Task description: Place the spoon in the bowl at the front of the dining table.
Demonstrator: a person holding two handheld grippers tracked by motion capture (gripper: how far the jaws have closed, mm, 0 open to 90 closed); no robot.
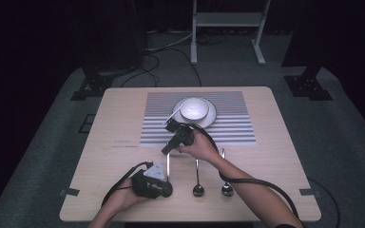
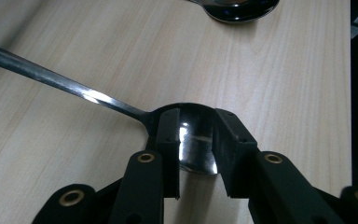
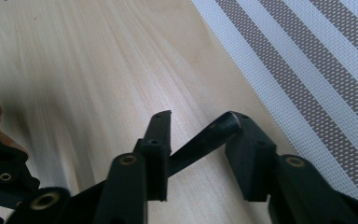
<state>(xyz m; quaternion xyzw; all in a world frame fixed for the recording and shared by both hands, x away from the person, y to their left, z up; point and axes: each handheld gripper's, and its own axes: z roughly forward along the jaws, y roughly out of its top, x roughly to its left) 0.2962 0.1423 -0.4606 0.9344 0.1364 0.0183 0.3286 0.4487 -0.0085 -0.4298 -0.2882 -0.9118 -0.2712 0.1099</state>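
Left hand (image 1: 123,197): enters from the near edge, forearm angled toward the near-left part of the table (image 1: 123,118); palm wrapped round the gripper body, grey three-cornered plate on top.
Left gripper (image 2: 196,133): low over the wood, near-left, pointing to the right across the table; its cable loops off to the left.
Left gripper jaws: clamped on the bowl of a spoon, one pad pressed to each side of it, as the left gripper view shows.
Left spoon (image 2: 121,105): lies flat on the bare wood, bowl near, handle running away toward the mat; leftmost of three.
Right hand (image 1: 200,145): forearm crosses from the near right, reaching up and left toward the table's middle; wrist bent, fingers round the gripper body.
Right gripper (image 1: 168,127): tilted down, tips at the near-left edge of the striped mat (image 1: 228,126); cable trails back along the forearm.
Right gripper jaws: part way closed with a dark slim handle (image 3: 205,140) slanting between them; whether both pads press on it, cannot tell.
Other spoons (image 1: 198,189): two, side by side on the wood, right of the held one, bowls near.
Bowl (image 1: 194,108): white, on a white plate (image 1: 210,118), far centre on the mat.
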